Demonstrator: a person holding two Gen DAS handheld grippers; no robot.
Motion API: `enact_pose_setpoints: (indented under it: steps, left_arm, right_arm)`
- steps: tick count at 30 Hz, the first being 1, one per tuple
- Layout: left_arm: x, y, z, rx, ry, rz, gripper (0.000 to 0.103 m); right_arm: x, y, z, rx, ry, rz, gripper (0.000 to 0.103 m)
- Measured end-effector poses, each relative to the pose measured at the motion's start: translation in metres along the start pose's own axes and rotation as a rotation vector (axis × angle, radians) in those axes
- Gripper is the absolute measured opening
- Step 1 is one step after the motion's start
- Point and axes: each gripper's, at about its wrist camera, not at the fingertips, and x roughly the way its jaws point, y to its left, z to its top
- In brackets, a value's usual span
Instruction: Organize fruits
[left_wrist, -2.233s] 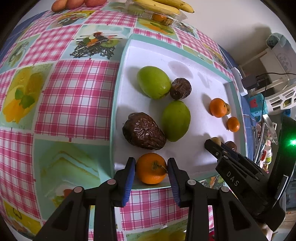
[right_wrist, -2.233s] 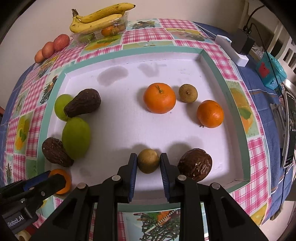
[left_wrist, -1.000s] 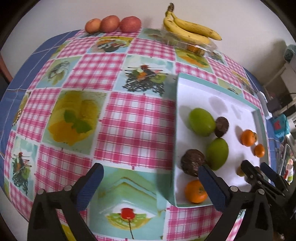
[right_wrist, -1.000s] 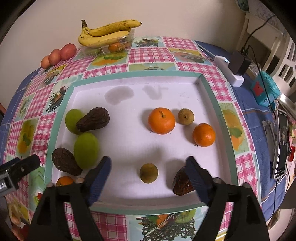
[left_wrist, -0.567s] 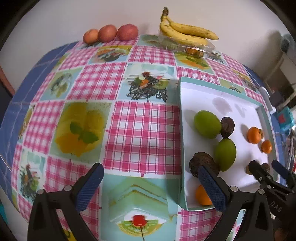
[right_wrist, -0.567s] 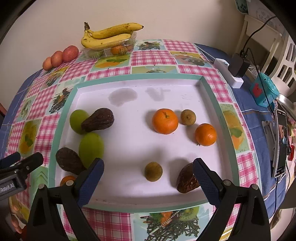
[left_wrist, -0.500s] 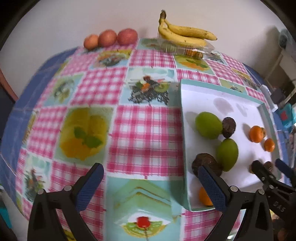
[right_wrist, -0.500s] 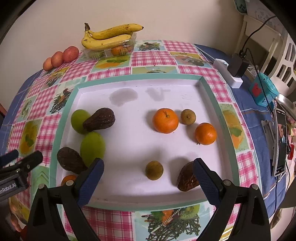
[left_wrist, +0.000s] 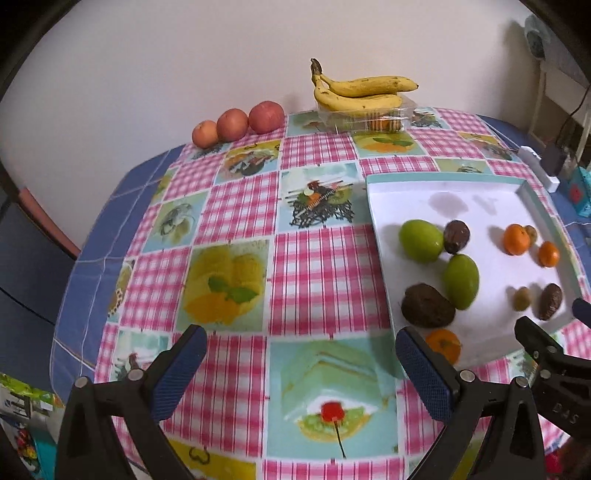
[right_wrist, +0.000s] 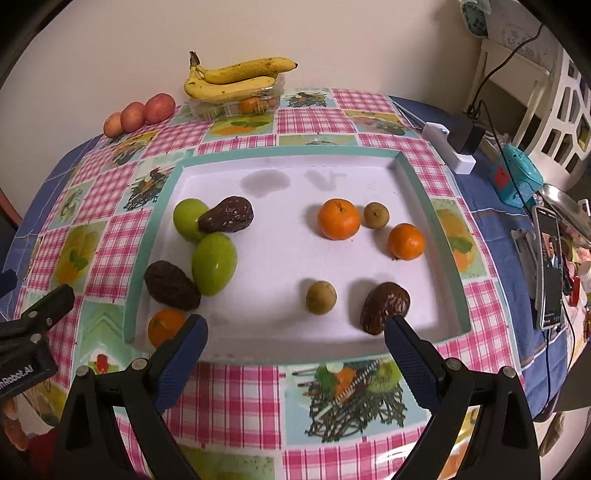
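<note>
Both the left gripper (left_wrist: 299, 369) and right gripper (right_wrist: 295, 354) are wide open and empty. All fruits lie in the tray (right_wrist: 421, 184): green ones (right_wrist: 214, 267) at its left edge, oranges (right_wrist: 338, 219) toward the right. The sorting seems nearly finished.

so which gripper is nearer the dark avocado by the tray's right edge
Right. The right gripper hangs just in front of that avocado; the left gripper sits beyond the tray's opposite side.
</note>
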Motion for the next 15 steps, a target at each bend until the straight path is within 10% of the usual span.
enact_pose_setpoints:
  steps: [15]
  left_arm:
    - [-0.020, 0.029, -0.021, -0.088, 0.060, -0.056, 0.103]
  right_arm:
    - [-0.034, 0.009, -0.019, -0.036, -0.078, -0.017, 0.097]
